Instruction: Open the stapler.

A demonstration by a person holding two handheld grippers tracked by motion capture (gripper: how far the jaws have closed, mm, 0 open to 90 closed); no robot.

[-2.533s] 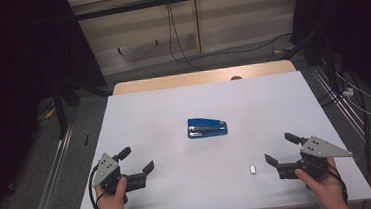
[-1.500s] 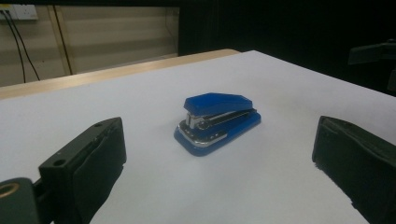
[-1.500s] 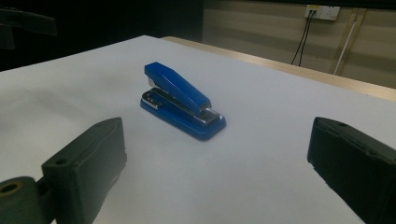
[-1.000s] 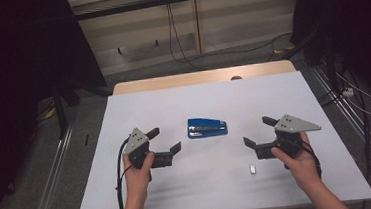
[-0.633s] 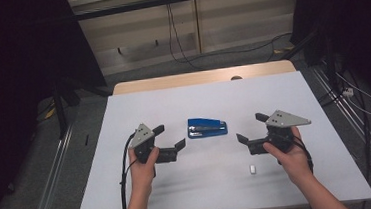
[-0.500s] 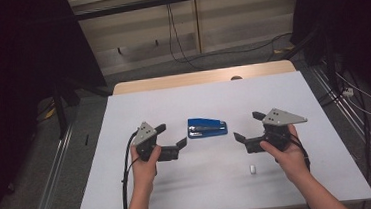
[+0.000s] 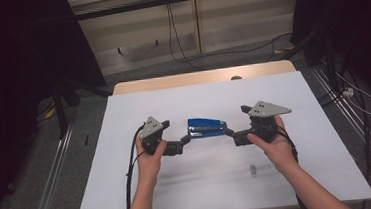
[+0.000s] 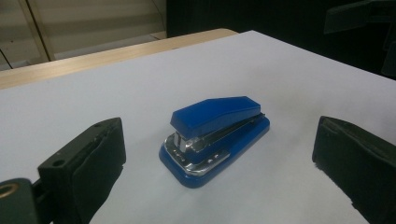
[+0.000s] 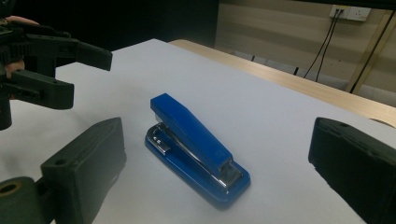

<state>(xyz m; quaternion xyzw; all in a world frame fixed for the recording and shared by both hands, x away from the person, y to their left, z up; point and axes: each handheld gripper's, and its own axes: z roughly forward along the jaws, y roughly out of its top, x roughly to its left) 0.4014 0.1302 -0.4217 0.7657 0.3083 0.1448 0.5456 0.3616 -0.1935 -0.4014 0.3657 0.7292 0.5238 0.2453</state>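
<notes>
The left gripper (image 7: 184, 141) sits just beside the left end of the blue stapler (image 7: 205, 127), its jaws spread wide and holding nothing. In the left gripper view the stapler (image 8: 214, 136) lies between the two black jaws but farther out, its metal mouth turned toward the camera, and neither jaw touches it. The right gripper (image 7: 232, 133) sits just beside the stapler's right end, likewise wide open and empty. In the right gripper view the stapler (image 9: 196, 148) lies between the jaws, apart from both, with the left gripper (image 9: 70, 70) beyond its far end.

The stapler lies flat near the middle of the white table (image 7: 145, 198), closed, its length running left to right. A small pale object (image 7: 252, 169) lies on the table nearer the person than the stapler, under the right forearm's side and well apart from it. Nothing lies between either gripper and the stapler. Beyond the stapler the table's wooden edge (image 7: 201, 77) shows.
</notes>
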